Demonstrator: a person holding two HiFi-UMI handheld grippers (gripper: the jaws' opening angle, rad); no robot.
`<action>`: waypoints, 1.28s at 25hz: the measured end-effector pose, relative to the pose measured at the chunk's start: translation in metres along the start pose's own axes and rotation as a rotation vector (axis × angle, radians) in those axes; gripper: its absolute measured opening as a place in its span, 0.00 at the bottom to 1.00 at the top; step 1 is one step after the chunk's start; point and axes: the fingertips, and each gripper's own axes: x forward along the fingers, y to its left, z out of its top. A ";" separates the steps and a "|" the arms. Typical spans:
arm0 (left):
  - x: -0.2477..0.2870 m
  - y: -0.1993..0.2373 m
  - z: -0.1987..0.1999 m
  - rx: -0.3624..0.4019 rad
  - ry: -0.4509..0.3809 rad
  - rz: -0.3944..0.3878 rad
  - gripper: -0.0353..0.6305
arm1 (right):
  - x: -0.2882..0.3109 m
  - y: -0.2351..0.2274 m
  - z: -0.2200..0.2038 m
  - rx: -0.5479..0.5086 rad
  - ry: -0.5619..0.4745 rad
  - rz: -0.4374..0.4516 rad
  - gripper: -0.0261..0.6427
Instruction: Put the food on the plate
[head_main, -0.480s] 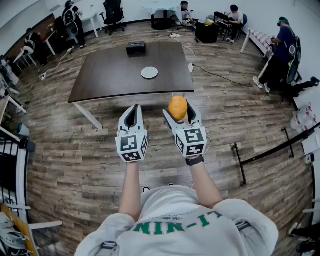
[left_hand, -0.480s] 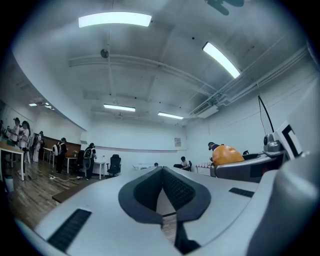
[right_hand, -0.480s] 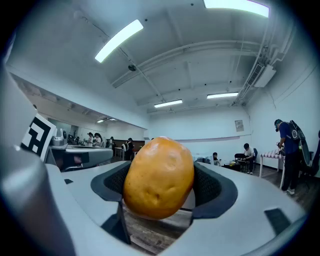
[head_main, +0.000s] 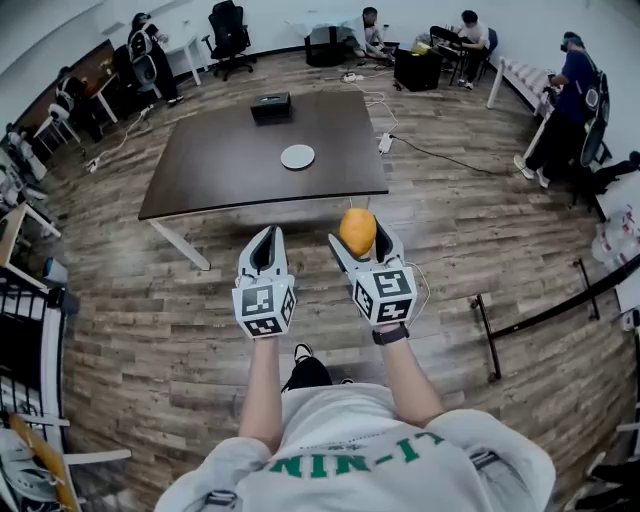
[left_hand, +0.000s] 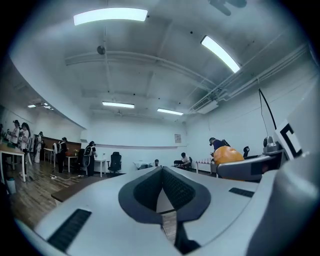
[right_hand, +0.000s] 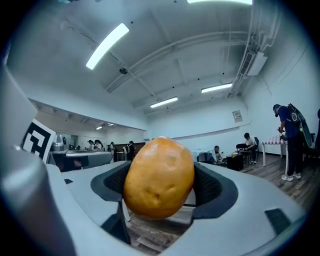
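Observation:
An orange-brown potato (head_main: 357, 231) sits clamped between the jaws of my right gripper (head_main: 360, 238); the right gripper view shows the potato (right_hand: 159, 178) filling the gap between the dark pads. My left gripper (head_main: 264, 245) hangs beside it, shut, with nothing in it; in the left gripper view its pads (left_hand: 162, 187) meet. Both grippers hover over the wooden floor, short of the dark table (head_main: 225, 165). A small white plate (head_main: 297, 156) lies near the middle of that table, well ahead of both grippers.
A black box (head_main: 271, 106) stands at the table's far edge. A power strip and cable (head_main: 384, 142) lie by the table's right side. Several people sit or stand at desks along the far wall and the right. A black rail (head_main: 545, 305) lies on the floor at right.
The view has closed in slightly on the table; both grippers sit a bit lower in the head view, the potato still held in the right one.

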 end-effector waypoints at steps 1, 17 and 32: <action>0.006 0.001 -0.001 0.000 -0.001 -0.001 0.07 | 0.005 -0.002 -0.001 0.005 -0.002 0.005 0.61; 0.204 0.088 -0.007 -0.008 -0.020 -0.048 0.07 | 0.202 -0.037 0.011 0.001 -0.009 0.050 0.61; 0.396 0.234 -0.018 -0.041 -0.014 -0.058 0.07 | 0.443 -0.050 0.020 -0.015 0.035 0.061 0.61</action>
